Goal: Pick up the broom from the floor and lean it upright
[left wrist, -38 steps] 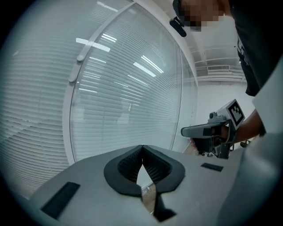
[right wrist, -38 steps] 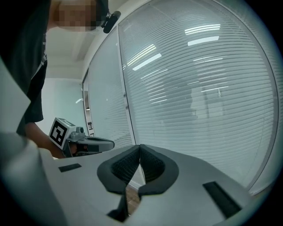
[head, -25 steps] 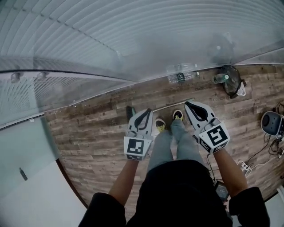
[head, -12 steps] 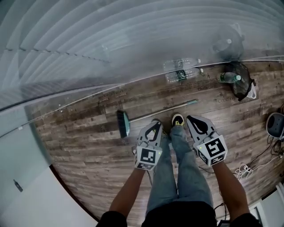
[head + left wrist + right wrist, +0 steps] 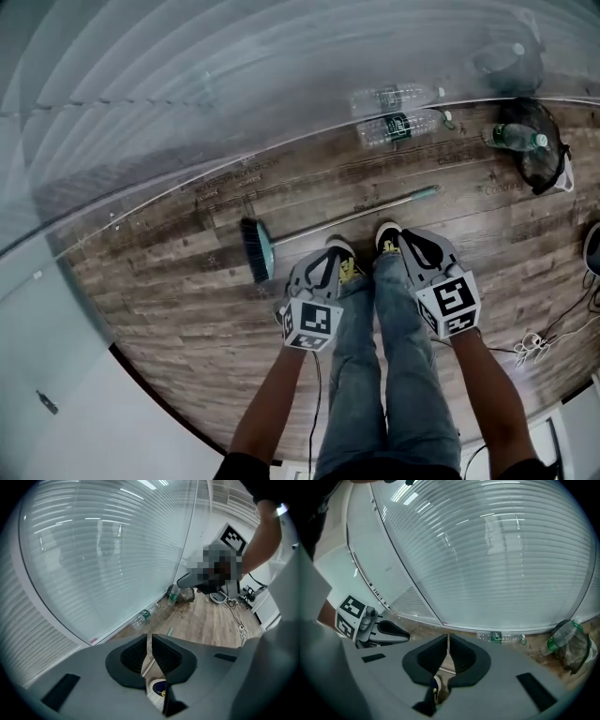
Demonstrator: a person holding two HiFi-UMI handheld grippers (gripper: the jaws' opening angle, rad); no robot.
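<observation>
The broom lies flat on the wooden floor, its dark bristle head to the left and its thin handle running right to a green tip. The person's shoes stand just behind the handle. My left gripper hangs shut and empty above the left shoe, right of the broom head. My right gripper is shut and empty above the right shoe, close to the handle. In the left gripper view the shut left gripper points at the floor, the green tip just beyond. In the right gripper view the right gripper is shut too.
A glass wall with blinds runs along the far side. A plastic bottle lies at its foot. A dark bag with a green-capped bottle sits at far right. Cables lie at right. A white wall bounds the left.
Both grippers have dropped closer to the floor, still shut. The view has lowered with them, and the broom head, earlier hidden behind the left gripper, now shows to its left.
</observation>
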